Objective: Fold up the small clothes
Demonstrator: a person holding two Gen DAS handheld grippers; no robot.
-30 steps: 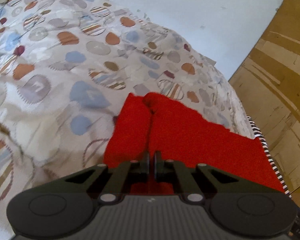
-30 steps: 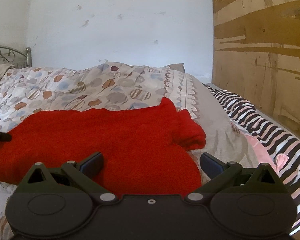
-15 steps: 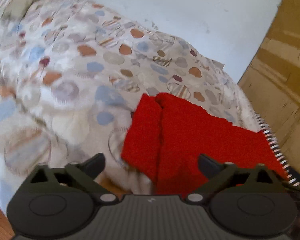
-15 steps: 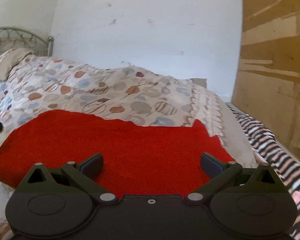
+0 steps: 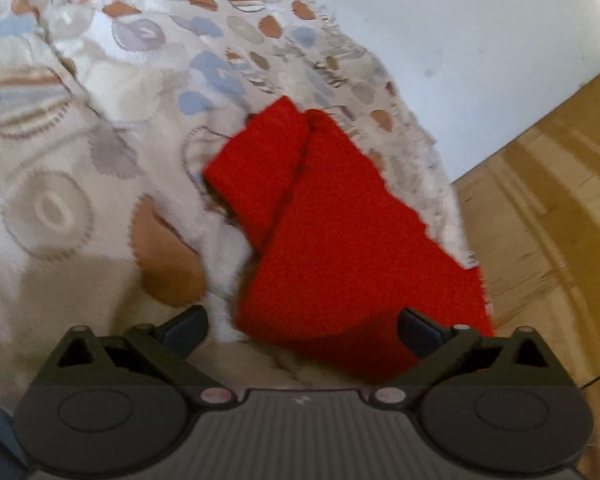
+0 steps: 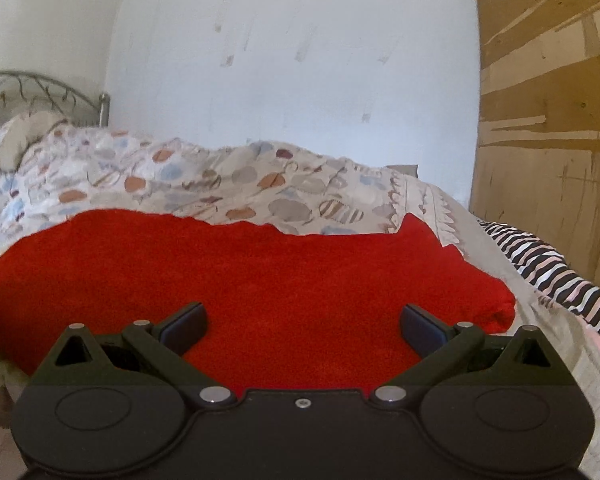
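Patterned quilt [image 6: 228,184], perhaps rumpled, white wall [image 6: 300,60]

Your left gripper [image 5: 302,330] is matte black plastic, with a ribbed grey panel at its middle bearing a small white mark. Either side of that panel sit round discs and silver screw heads. Your right gripper [image 6: 303,325] matches it, but its middle panel is smooth black with one screw.
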